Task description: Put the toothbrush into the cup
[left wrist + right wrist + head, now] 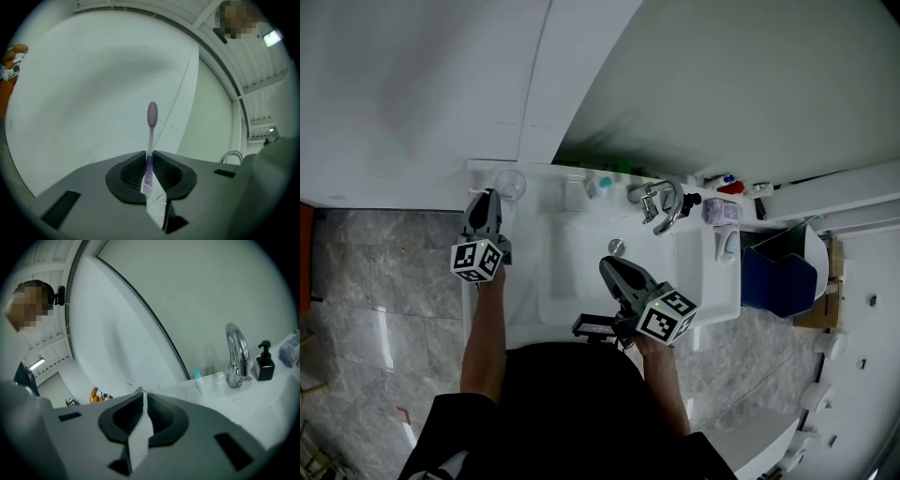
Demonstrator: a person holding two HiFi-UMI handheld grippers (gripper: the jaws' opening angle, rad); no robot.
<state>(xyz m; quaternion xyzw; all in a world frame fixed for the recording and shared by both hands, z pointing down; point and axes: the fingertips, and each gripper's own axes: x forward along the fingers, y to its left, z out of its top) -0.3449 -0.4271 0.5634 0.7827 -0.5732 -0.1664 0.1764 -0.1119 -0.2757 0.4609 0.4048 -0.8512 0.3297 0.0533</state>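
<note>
A purple and white toothbrush (151, 136) stands upright between the jaws of my left gripper (149, 154), bristle head on top, and the jaws are shut on its handle. In the head view that left gripper (488, 199) hovers at the sink's back left corner, right beside a clear cup (510, 183) standing on the white sink (708, 291) ledge. The cup does not show in the left gripper view. My right gripper (608, 266) sits over the basin; its jaws (142, 394) are shut with nothing between them.
A chrome faucet (661, 202) rises at the back of the basin, with the drain (617, 247) in front of it. A black soap dispenser (265, 364) and a teal-capped tube (198, 379) line the back ledge. A blue bin (778, 281) stands right of the sink.
</note>
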